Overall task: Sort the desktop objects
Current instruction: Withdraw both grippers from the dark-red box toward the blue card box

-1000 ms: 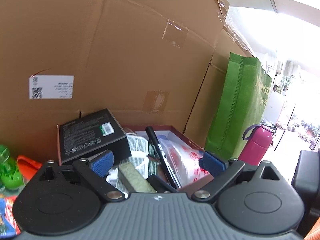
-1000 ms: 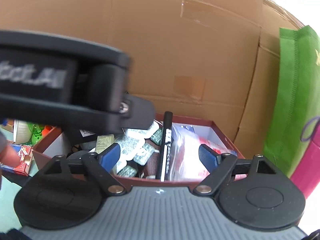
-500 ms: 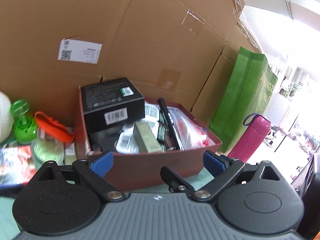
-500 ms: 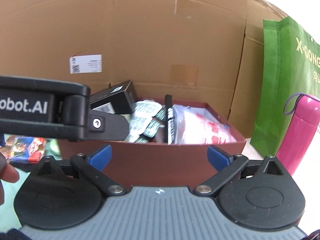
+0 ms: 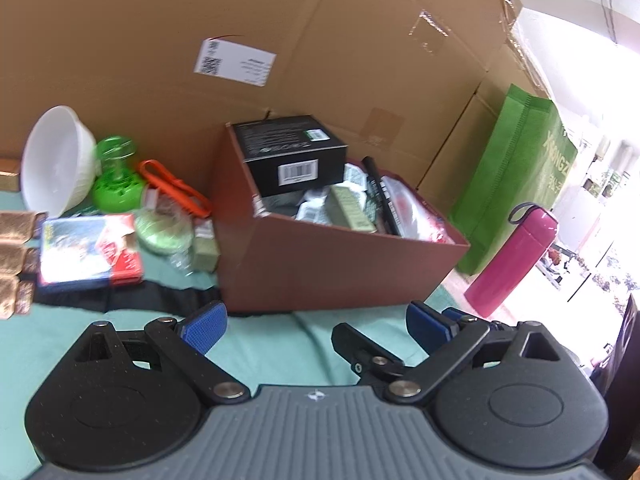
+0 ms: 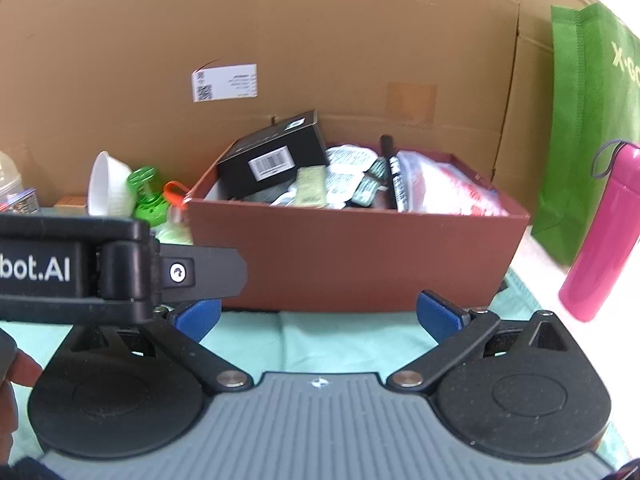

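Beyond right claw | brown box | apart, claw wide, empty

Both grippers have drawn back from the brown box; a second ago the left gripper had its fingers over the contents, now the box's whole front wall shows at mid-frame with teal cloth before it; white bowl, green toy and snack packet have come into view at left; right gripper jaws have widened, nothing between them; pink bottle now shows fully at right edge.
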Demonstrator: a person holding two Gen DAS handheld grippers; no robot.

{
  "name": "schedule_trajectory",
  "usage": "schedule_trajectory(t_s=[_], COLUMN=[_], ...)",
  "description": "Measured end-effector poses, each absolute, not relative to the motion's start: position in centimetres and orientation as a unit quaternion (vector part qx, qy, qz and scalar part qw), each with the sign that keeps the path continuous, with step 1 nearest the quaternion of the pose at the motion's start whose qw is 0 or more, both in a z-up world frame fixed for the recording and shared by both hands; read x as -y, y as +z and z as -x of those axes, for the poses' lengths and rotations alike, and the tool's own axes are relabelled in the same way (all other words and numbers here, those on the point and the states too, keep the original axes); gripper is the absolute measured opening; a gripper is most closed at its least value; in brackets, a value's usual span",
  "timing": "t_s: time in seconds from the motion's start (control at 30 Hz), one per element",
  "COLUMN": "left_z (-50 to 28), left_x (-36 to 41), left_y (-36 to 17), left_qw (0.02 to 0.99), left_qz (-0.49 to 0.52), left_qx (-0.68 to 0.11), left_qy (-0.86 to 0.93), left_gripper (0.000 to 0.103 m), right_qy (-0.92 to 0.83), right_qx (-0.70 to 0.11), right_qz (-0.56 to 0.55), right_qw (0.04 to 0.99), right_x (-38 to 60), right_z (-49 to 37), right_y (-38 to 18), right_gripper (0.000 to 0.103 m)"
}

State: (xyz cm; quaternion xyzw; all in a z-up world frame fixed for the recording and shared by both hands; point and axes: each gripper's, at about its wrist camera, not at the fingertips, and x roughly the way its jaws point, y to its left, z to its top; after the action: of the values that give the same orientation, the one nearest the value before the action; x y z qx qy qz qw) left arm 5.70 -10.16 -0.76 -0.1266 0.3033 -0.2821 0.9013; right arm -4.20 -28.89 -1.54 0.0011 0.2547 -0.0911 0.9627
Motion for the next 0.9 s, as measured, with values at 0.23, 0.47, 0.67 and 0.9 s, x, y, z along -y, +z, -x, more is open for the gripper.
schedule_trajectory(t_s=[0.23,0.47,0.67,0.9], left_z=[-4.5,-3.5,-2.6,-2.7], left_x=[8.2,6.5,4.1,0.6], left_y=[-1.3,-1.5,-2.1,-2.8], left_qw=[0.904,0.908,0.913,0.919], left_qz=[0.122,0.116,0.113,0.127], left_qx=[-0.312,-0.317,-0.318,-0.317], left_qy=[-0.264,-0.247,-0.231,-0.199], left_gripper=[0.099,0.099,0.099,0.099], right_qy=[-0.077,-0.063,-0.041,0.008], right_qx=[-0.271,-0.277,-0.275,-0.275], right_qz=[0.005,0.013,0.032,0.057], right_qw=[0.96,0.959,0.96,0.96], right_x=[27.1,25.0,22.8,19.6], right_z=[4.9,5.7,6.2,5.6], right_y=[-2.2,-2.3,-2.3,-2.8], right_gripper=[0.101,0.101,0.101,0.101])
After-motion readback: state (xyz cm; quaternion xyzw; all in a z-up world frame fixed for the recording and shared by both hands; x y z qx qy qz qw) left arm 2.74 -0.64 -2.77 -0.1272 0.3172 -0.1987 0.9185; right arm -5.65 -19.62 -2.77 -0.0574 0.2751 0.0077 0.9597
